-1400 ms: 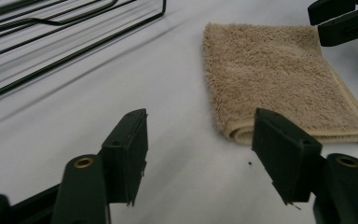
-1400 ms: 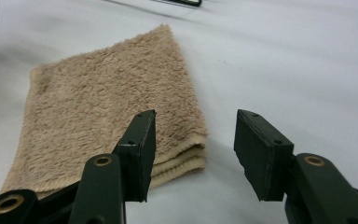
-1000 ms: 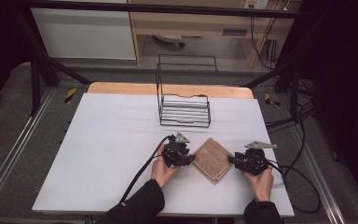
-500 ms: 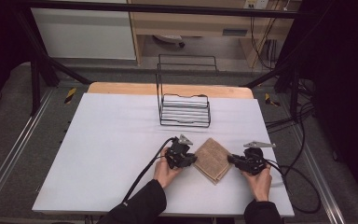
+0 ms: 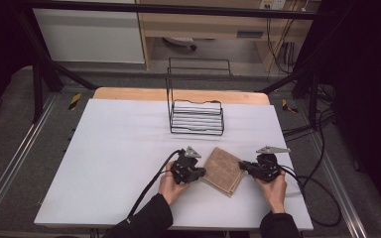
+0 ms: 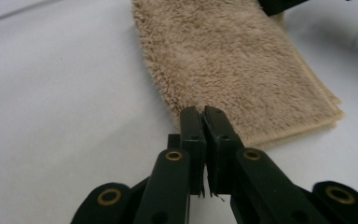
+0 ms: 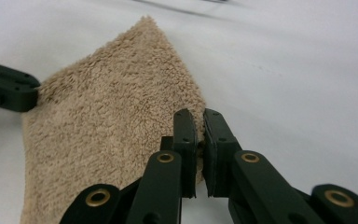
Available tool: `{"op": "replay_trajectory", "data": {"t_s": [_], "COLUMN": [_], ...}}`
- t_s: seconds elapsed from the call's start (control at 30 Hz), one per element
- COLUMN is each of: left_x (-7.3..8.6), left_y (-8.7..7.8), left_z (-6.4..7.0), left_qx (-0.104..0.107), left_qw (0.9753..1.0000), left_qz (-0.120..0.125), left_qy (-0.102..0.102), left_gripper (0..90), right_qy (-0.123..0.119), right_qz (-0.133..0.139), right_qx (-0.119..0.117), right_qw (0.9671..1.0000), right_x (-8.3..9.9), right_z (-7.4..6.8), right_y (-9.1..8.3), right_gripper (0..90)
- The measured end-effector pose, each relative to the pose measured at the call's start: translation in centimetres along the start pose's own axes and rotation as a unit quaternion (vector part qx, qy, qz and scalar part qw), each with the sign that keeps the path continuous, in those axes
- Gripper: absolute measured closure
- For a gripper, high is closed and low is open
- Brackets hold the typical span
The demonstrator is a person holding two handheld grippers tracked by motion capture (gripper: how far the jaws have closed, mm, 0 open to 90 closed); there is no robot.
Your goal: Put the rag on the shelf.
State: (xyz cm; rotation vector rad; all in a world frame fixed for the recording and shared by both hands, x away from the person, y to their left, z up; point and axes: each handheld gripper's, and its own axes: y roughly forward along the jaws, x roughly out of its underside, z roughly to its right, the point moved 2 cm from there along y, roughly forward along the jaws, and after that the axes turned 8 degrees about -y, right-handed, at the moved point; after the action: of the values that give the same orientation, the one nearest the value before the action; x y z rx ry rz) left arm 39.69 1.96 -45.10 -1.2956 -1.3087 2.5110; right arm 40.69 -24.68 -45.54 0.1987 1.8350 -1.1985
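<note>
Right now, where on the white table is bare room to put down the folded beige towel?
Bare room: the wide white table left of the left tongs, and the strip between the black wire rack and the folded beige terry towel. It is crowded around the towel, with the right tongs at its other edge.

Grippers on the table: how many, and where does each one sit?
2. The left gripper sits at the folded tan towel's left edge, jaws closed on that edge. The right gripper sits at the towel's right edge, jaws closed there too. A wire rack stands behind.
</note>
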Motion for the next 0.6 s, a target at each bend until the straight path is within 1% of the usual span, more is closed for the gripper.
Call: {"op": "replay_trajectory", "data": {"t_s": [0.03, 0.13, 0.17, 0.27, 0.33, 0.43, 0.5, 0.6], "left_x": [0.3, 1.1, 1.4, 2.3, 3.0, 3.8, 4.2, 4.4], "left_y": [-0.3, -1.3, -1.5, -2.3, -2.7, -2.9, -2.9, -2.8], "left_z": [0.2, 0.7, 0.8, 0.9, 0.9, 0.9, 0.7, 0.3], "left_qx": [-0.002, -0.004, -0.008, -0.014, -0.016, -0.014, -0.015, -0.007], "left_qw": [1.0, 0.9999, 0.9998, 0.9997, 0.9995, 0.999, 0.9986, 0.9983], "left_qz": [0.003, 0.011, 0.011, 0.013, 0.014, 0.014, 0.015, 0.024], "left_qy": [-0.001, -0.011, -0.012, -0.017, -0.025, -0.04, -0.048, -0.053], "left_gripper": [86.2, 86.2, 86.2, 86.2, 86.2, 86.1, 85.8, 84.5], "right_qy": [-0.005, -0.014, -0.023, -0.033, -0.037, -0.054, -0.055, -0.062], "right_qz": [0.0, -0.001, -0.003, -0.004, -0.004, -0.009, -0.009, -0.012], "right_qx": [-0.003, -0.012, -0.014, -0.026, -0.035, -0.041, -0.045, -0.038], "right_qw": [1.0, 0.9998, 0.9996, 0.9991, 0.9987, 0.9976, 0.9974, 0.9973], "right_x": [-0.2, -0.8, -0.9, -1.4, -1.6, -1.8, -1.8, -1.6], "right_z": [-0.2, -0.8, -1.0, -1.7, -2.2, -2.8, -3.0, -3.0], "right_y": [0.1, 0.6, 0.8, 1.4, 1.8, 2.3, 2.6, 3.1], "right_gripper": [85.0, 85.0, 85.0, 85.0, 84.9, 84.7, 84.2, 82.4]}}
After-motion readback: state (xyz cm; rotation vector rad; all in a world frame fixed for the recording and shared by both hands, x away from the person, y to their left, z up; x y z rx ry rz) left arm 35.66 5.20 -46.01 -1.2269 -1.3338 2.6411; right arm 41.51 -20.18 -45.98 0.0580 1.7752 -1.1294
